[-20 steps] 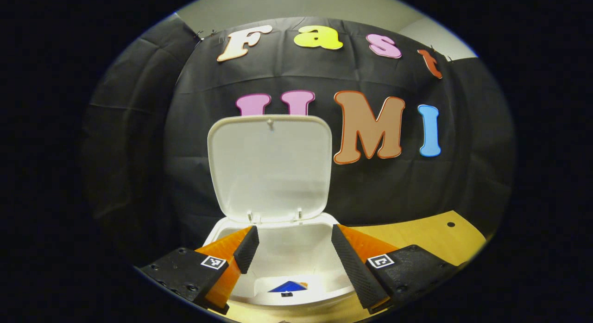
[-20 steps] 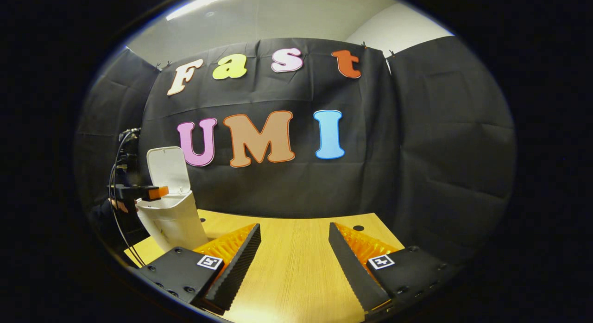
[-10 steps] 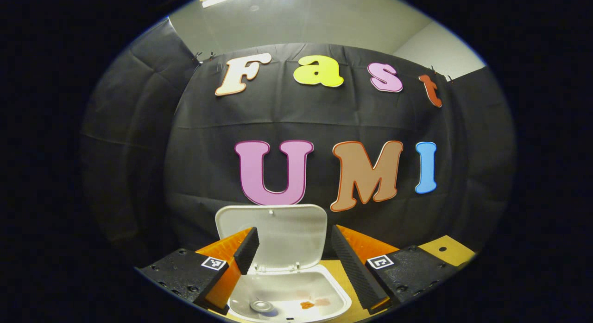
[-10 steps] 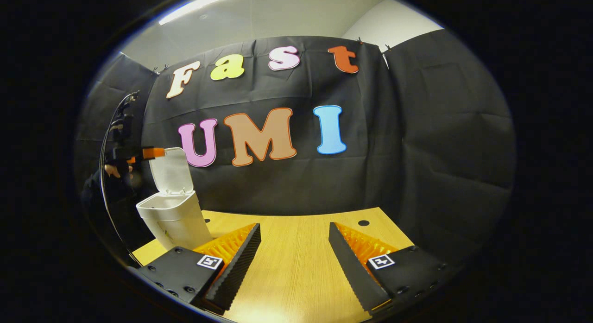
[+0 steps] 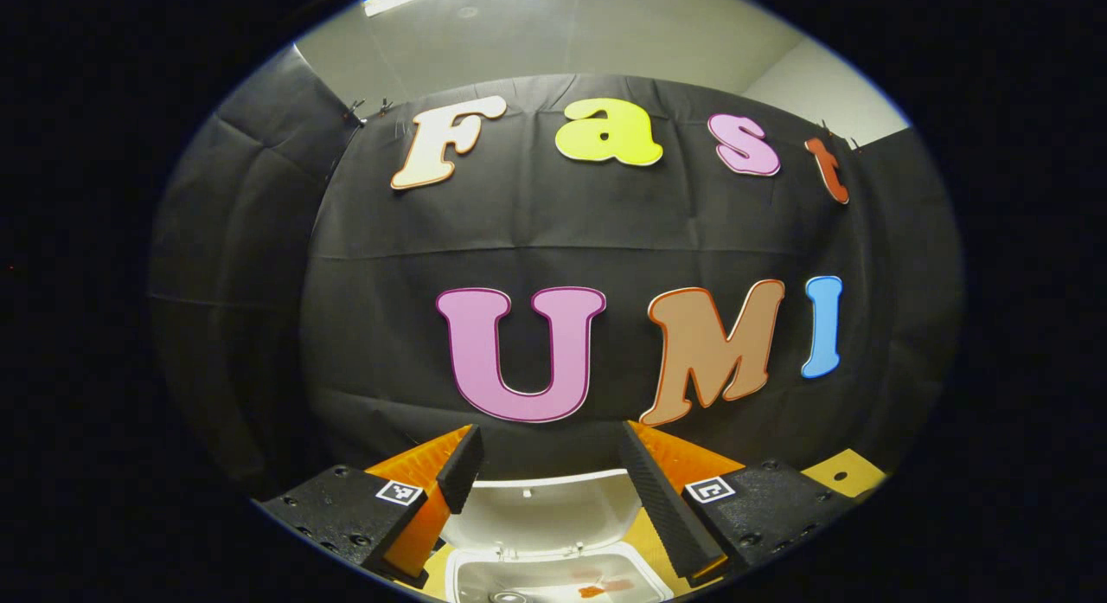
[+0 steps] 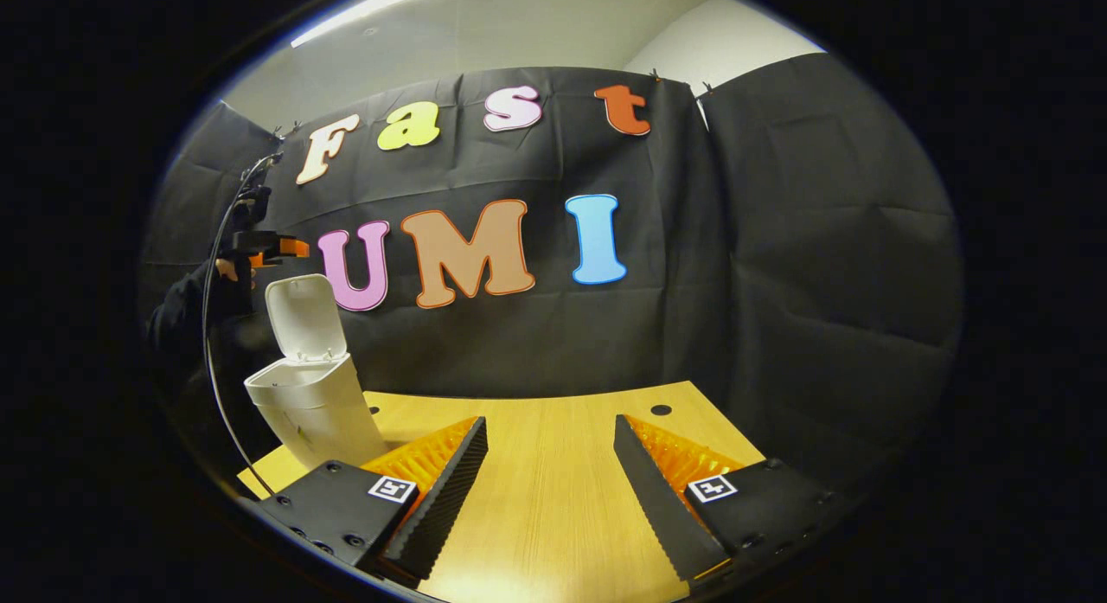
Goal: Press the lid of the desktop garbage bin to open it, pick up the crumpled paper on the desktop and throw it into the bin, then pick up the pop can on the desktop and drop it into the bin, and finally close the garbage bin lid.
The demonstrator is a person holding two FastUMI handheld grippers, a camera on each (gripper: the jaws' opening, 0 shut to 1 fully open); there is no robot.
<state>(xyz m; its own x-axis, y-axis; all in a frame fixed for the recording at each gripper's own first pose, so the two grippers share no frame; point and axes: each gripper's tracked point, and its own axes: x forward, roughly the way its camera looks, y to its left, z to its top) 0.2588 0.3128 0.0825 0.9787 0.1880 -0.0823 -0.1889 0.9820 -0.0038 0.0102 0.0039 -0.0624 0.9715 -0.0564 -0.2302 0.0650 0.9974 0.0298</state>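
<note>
The white garbage bin stands at the left end of the wooden table, its lid swung up and open. In the right gripper view my left gripper hovers just above the lid's top edge, held by a hand. In the left gripper view my left gripper is open with nothing between its fingers. The raised lid and the bin's mouth lie below it, with a reddish-orange scrap inside. My right gripper is open and empty above the tabletop.
A black cable hangs from the left gripper down past the bin. A small round hole marks the table's far right part. The black cloth wall stands close behind the table.
My left gripper has risen from the bin's mouth to above the lid's top edge, still open. The lid stays up. The right gripper has barely shifted.
</note>
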